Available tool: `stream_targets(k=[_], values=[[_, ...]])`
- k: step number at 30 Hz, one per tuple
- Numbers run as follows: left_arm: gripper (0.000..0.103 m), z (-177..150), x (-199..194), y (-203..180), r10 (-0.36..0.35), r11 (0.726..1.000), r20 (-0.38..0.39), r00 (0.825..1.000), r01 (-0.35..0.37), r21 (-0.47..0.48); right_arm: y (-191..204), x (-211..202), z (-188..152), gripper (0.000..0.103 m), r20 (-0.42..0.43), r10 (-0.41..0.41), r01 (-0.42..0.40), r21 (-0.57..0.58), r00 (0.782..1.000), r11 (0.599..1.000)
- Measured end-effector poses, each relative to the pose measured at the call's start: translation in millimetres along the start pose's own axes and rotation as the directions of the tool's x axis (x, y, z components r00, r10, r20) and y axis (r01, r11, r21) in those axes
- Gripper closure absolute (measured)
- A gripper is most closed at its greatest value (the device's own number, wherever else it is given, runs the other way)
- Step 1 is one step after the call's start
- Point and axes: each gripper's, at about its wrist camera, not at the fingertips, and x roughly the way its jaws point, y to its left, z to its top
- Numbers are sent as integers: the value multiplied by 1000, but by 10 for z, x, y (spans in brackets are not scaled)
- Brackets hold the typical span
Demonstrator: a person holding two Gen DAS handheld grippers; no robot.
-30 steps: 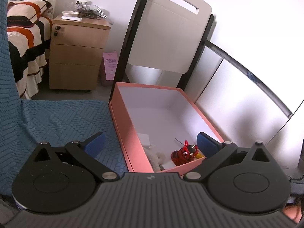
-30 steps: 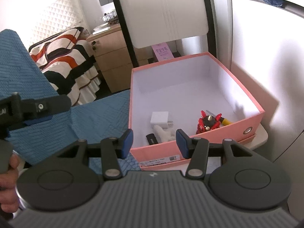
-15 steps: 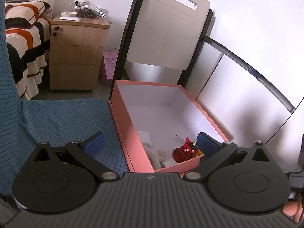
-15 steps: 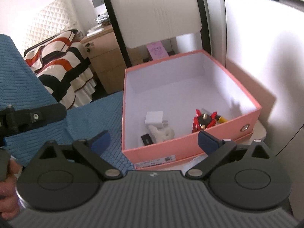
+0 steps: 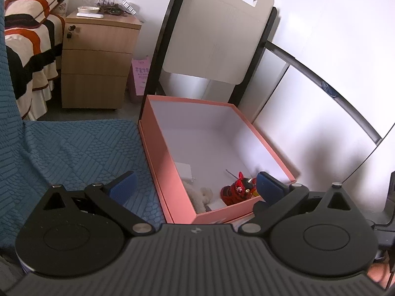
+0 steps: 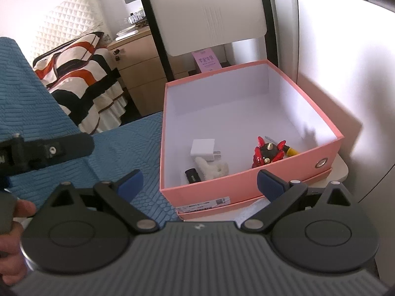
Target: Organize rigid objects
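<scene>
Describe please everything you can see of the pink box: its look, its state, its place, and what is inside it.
The pink box looks like stiff cardboard, pink outside and white inside. It stands open and upright, apparently nested in its own lid, with a printed label and a metal eyelet on its near side. It rests on a pale surface beside the blue cover. Near its front wall lie a white charger, a fluffy white toy, a small black item and a red and black toy. Neither gripper touches it.
</scene>
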Motion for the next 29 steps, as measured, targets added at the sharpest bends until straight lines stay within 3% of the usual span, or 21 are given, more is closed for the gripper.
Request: stream_targets(k=[29], values=[[0,-32,-31,37,38,999,4,999,-38,-1,73,17,13,3,-10,4,-5,-30,1000,1000]])
